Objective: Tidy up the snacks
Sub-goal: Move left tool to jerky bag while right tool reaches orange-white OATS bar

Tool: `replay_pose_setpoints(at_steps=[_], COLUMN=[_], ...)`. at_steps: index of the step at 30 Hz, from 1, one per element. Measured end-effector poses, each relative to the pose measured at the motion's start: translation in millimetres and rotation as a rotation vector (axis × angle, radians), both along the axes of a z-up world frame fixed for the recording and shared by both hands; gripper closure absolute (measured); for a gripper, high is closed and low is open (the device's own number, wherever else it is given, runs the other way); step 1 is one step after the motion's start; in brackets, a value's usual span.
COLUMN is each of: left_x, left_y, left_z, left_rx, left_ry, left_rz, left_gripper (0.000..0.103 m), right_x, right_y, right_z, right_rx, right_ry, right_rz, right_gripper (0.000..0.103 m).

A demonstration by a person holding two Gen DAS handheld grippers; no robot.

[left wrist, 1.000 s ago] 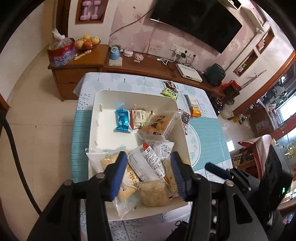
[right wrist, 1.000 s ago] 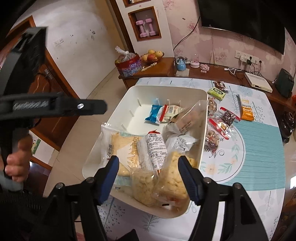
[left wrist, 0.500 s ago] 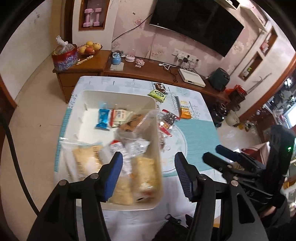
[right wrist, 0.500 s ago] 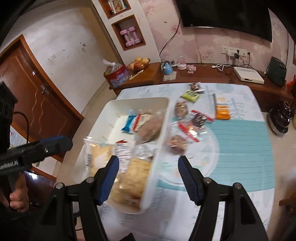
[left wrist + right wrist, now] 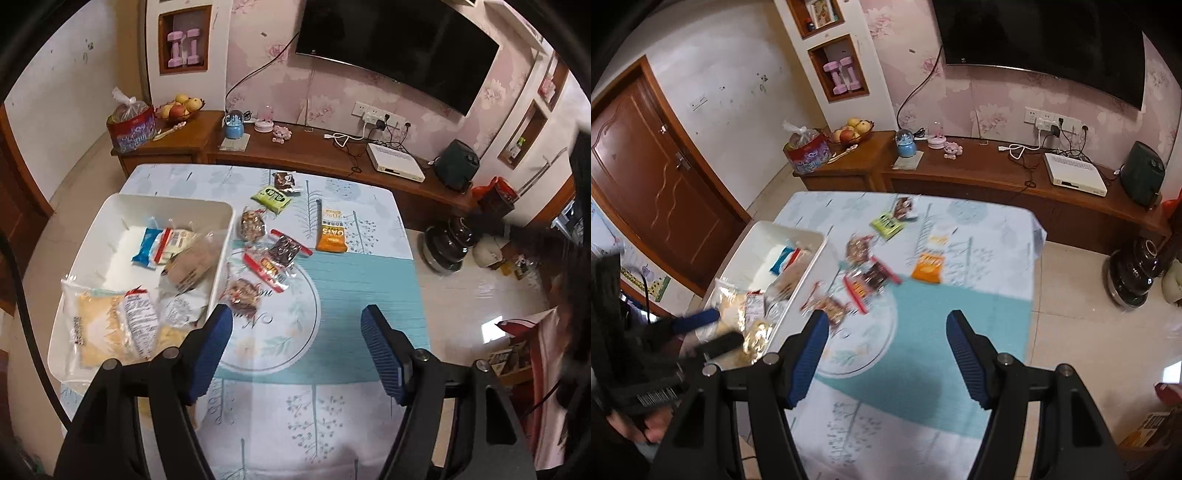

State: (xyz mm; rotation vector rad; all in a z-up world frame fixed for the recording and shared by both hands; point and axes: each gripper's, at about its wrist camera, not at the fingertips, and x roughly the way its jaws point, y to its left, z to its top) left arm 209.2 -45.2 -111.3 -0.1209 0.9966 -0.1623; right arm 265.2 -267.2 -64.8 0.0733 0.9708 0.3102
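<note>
White bin [image 5: 110, 218] half full of snack packets [image 5: 177, 258], others loose beside it

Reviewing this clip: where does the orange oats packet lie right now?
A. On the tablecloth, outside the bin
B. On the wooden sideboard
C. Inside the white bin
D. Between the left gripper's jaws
A. The orange oats packet lies flat on the tablecloth, to the right of the white bin and untouched by either gripper.

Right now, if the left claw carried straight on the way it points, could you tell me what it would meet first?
Probably the bare tablecloth: the left claw, open and empty, points down at the pale round floral motif on the teal-and-white tablecloth. The loose snack packets lie beyond, though depth is uncertain.
</note>
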Motion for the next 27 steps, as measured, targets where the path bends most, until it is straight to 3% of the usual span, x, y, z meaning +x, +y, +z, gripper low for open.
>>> replay_pose_setpoints(at_steps=[7, 13, 17, 27], left_x=[32, 66, 89, 136], left_y=[-28, -40, -52, -70], left_z=[-21, -49, -76, -149], left_rx=[0.061, 0.092, 0.124, 0.224], left_ry=[-0.007, -0.03, -0.08, -0.051], left_rz=[0.032, 0.09, 0.136, 0.149], left_gripper=[0.027, 0.025, 0.022, 0.022], right_x=[79, 133, 158, 212], right_y=[-35, -32, -30, -7], right_z=[21, 13, -8, -109], right_rx=[0.081, 0.102, 0.14, 0.11], right_ry=[0.096, 0.176, 0.249, 0.474], right_rz=[-0.095, -0.153, -0.206, -0.274], right_gripper=[0.036, 0.037, 0.037, 0.037])
